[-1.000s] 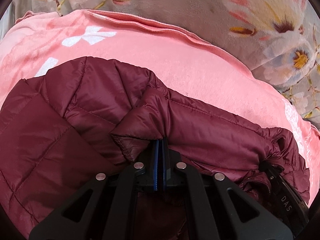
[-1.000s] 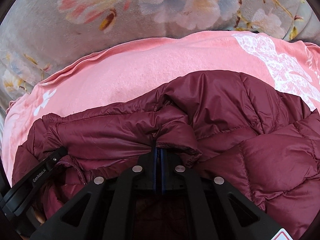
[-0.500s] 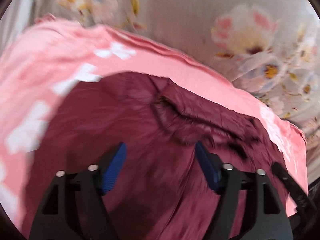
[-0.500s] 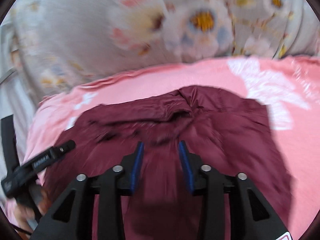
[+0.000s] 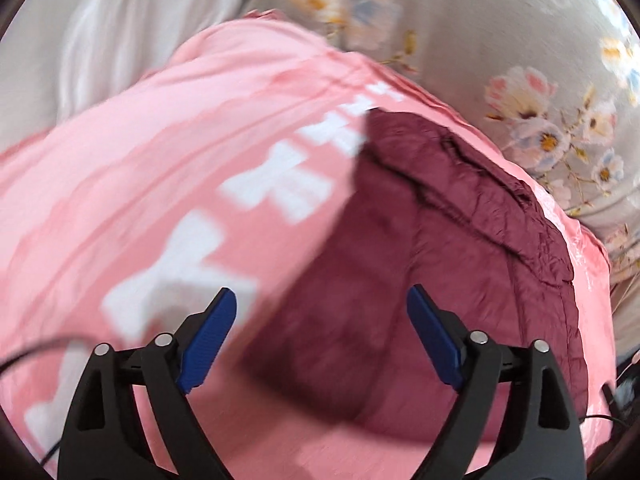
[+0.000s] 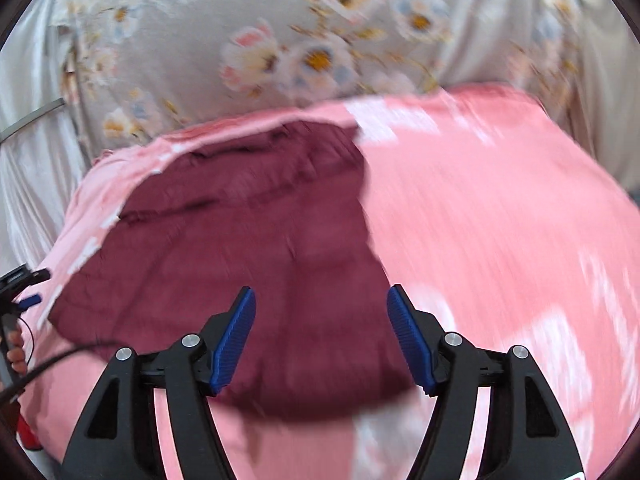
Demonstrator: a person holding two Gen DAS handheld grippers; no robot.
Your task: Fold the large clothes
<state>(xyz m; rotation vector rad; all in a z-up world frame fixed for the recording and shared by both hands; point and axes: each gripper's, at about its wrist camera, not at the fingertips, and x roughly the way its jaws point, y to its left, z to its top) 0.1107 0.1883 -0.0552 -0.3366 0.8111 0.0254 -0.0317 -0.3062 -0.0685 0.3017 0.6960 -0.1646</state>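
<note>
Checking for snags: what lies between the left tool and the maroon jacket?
Only bare pink blanket, seen in the left wrist view; the open left tool hovers apart from the jacket.

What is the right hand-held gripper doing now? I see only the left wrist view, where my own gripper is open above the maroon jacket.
Observer: The right hand-held gripper is open, with nothing between its blue pads. It hangs above the near part of the maroon jacket.
Operator: What lies on the right side of the jacket?
Observer: Only the pink blanket. It stretches wide to the right of the jacket's edge and has a white print on it.
</note>
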